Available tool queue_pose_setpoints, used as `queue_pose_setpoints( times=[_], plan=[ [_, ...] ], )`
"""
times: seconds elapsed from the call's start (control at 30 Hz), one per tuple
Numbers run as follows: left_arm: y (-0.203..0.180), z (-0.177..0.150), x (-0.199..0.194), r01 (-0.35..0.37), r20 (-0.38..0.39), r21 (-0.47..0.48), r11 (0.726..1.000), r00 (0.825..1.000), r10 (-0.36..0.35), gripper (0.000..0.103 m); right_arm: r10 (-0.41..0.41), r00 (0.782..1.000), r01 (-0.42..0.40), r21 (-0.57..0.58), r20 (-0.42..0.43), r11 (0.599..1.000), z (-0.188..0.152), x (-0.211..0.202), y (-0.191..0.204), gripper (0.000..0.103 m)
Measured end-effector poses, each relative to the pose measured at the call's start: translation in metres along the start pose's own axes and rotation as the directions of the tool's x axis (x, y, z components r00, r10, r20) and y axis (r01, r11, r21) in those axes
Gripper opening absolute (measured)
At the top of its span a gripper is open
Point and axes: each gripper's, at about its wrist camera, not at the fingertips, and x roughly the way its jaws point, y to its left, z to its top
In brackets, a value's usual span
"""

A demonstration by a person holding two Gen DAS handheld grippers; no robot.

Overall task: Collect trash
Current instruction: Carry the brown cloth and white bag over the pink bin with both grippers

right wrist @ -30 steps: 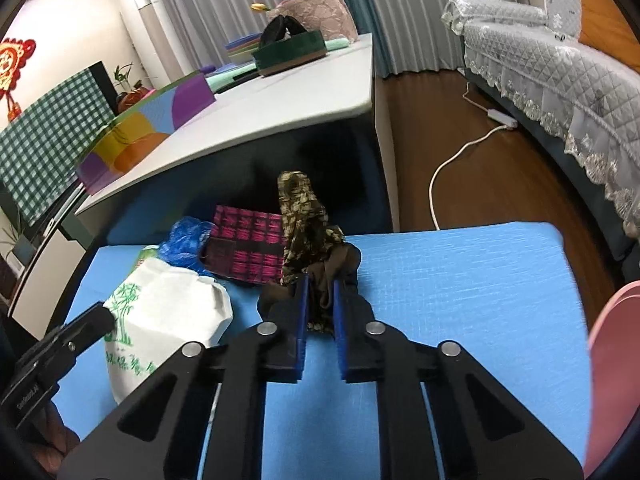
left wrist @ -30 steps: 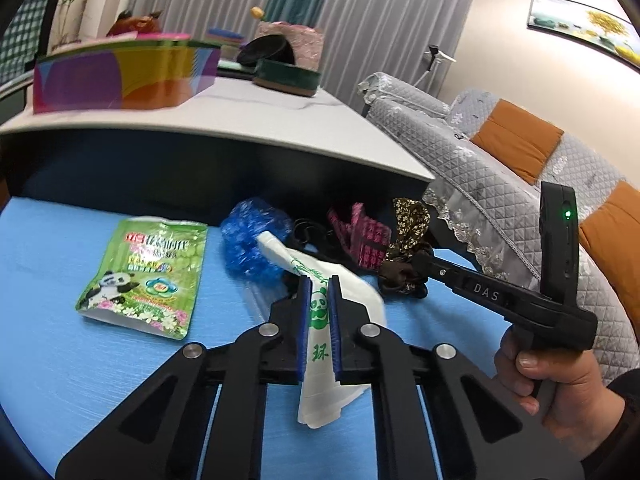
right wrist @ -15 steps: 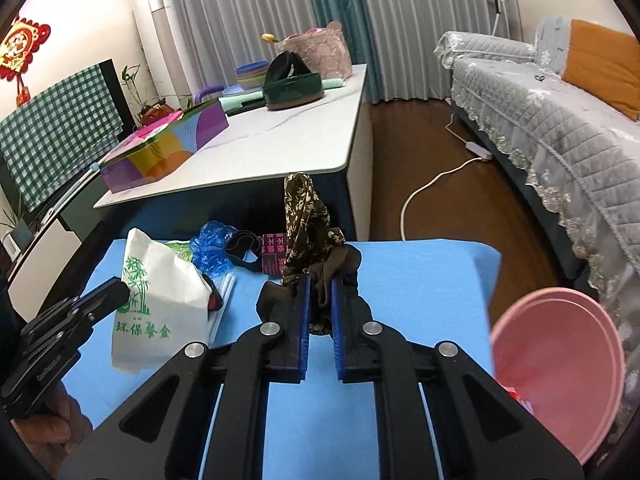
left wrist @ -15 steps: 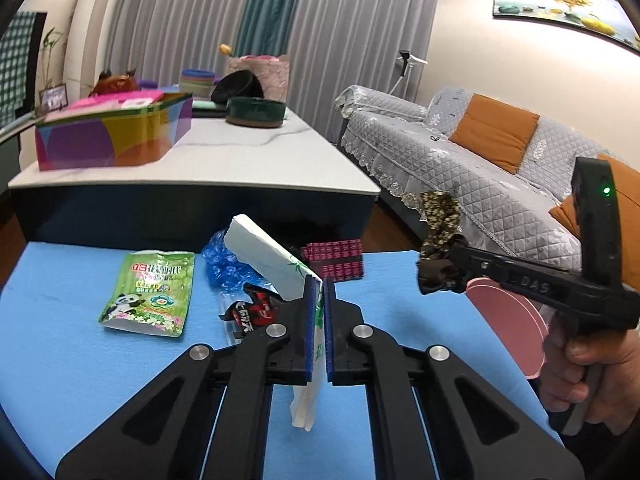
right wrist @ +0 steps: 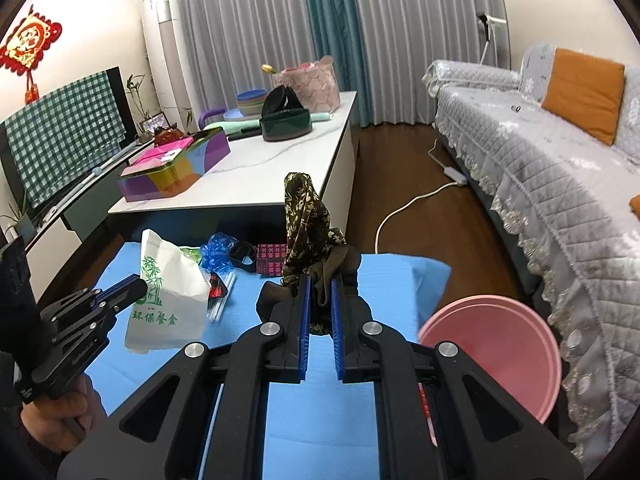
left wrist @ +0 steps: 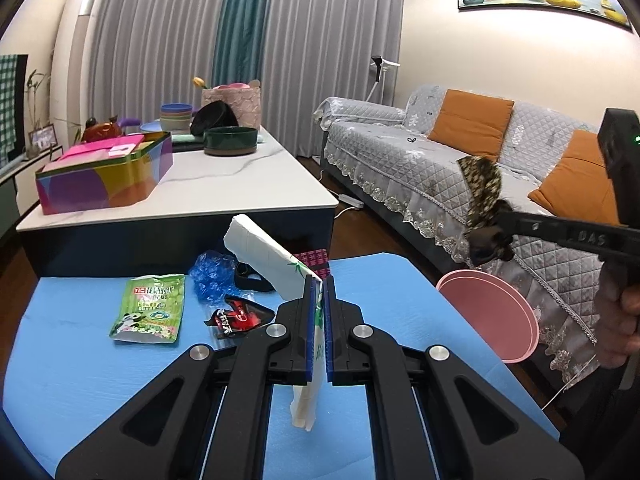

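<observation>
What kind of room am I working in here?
Most likely a home living room: a quilt-covered sofa with orange cushions, floor-length curtains, and a marble-topped table beside the blue work mat.

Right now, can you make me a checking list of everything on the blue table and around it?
Surface: blue mat, bare at its near right side.
Job's things: white paper bag and dark patterned cloth, both lifted; green snack packet, red wrapper, blue plastic wrap, pink patterned packet lying on the mat; pink bin beside the mat.
Clutter: black band by the blue wrap.
Grippers: left gripper shut on the paper bag; right gripper shut on the cloth.
Cables: white cord with power strip on the floor.
Surroundings: white table with colourful box, grey sofa, curtains.
</observation>
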Motion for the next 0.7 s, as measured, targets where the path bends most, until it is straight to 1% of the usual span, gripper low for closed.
queue_pose_setpoints(
  times=[0.17, 0.27, 0.7],
  plan=[
    [-0.01, -0.002, -0.005, 0.007, 0.005, 0.018, 1.0, 1.0, -0.007, 0.004, -0.01, 0.999, 0.009, 0.027, 0.034, 1.0, -0.012, -0.015, -0.015, 0.01],
    [-0.016, -0.004, -0.006, 0.011, 0.003, 0.036, 0.999, 1.0, -0.011, 0.004, -0.012, 0.999, 0.01, 0.057, 0.03, 0.998, -0.022, -0.015, -0.024, 0.01],
    [-0.041, -0.004, -0.002, 0.039, -0.001, 0.074, 0.996, 0.999, -0.039, 0.004, -0.106, 0.993, 0.1, 0.096, 0.053, 0.99, -0.036, -0.029, -0.062, 0.01]
  ],
)
